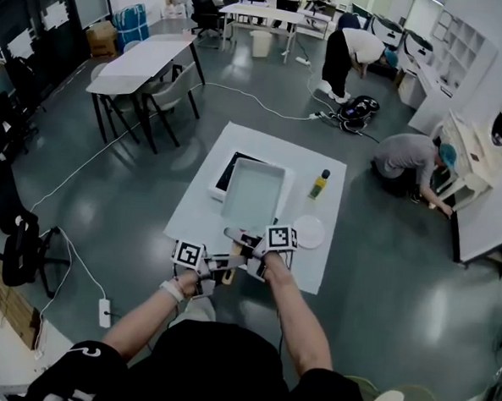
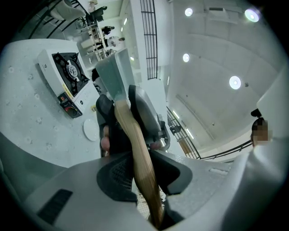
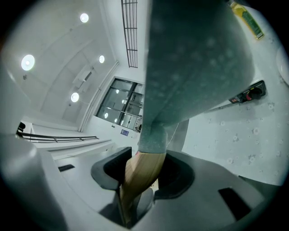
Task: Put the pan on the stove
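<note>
Head view | your left claw (image 2: 142,173) and right claw (image 3: 142,173) both clenched on wooden handle (image 2: 135,149), sharing load | pan (image 1: 253,194) held over stove (image 1: 229,170), not seated.

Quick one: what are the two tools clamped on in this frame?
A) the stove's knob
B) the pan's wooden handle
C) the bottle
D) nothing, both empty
B: each gripper view shows the pan's wooden handle pinched in its own tool, the left tool and the right tool alike.
</note>
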The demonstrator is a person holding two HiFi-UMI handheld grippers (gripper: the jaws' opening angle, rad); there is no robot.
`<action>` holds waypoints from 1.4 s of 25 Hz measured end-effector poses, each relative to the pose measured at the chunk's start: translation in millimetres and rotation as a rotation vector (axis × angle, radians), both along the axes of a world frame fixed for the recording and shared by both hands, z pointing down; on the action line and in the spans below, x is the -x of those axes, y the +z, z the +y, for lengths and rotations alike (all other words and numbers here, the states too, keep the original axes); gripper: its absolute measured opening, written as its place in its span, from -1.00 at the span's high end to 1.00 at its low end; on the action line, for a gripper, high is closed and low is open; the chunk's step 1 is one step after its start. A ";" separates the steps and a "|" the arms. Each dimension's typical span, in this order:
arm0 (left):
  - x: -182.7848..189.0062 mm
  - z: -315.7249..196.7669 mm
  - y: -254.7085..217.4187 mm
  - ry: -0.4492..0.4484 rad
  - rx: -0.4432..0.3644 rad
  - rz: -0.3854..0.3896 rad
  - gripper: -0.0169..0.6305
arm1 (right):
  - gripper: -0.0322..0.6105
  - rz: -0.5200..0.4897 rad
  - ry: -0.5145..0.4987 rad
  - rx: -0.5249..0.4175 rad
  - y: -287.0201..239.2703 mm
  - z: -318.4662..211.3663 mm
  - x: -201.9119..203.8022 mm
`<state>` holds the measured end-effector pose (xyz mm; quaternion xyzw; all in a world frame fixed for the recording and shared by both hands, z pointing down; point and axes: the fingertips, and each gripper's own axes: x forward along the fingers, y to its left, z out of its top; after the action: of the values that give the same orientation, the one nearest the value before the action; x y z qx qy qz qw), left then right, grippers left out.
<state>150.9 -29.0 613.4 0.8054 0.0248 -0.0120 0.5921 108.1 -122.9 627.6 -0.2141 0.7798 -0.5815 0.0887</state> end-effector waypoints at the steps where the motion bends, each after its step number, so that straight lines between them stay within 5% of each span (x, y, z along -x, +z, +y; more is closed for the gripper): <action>1: -0.3 -4.5 -0.2 0.008 -0.002 0.006 0.68 | 0.45 0.000 0.007 0.001 0.6 -4.9 -0.7; 19: 37.7 -88.9 -7.1 0.104 0.058 0.002 0.68 | 0.45 0.003 0.123 0.013 -9.2 -93.8 24.8; 35: 90.9 -148.5 2.0 0.189 0.001 -0.005 0.68 | 0.45 0.022 0.201 -0.011 -0.3 -154.2 68.0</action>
<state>59.9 -177.4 615.3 0.7991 0.0992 0.0461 0.5912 40.1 -277.2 627.3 -0.2970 0.7586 -0.5630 0.1393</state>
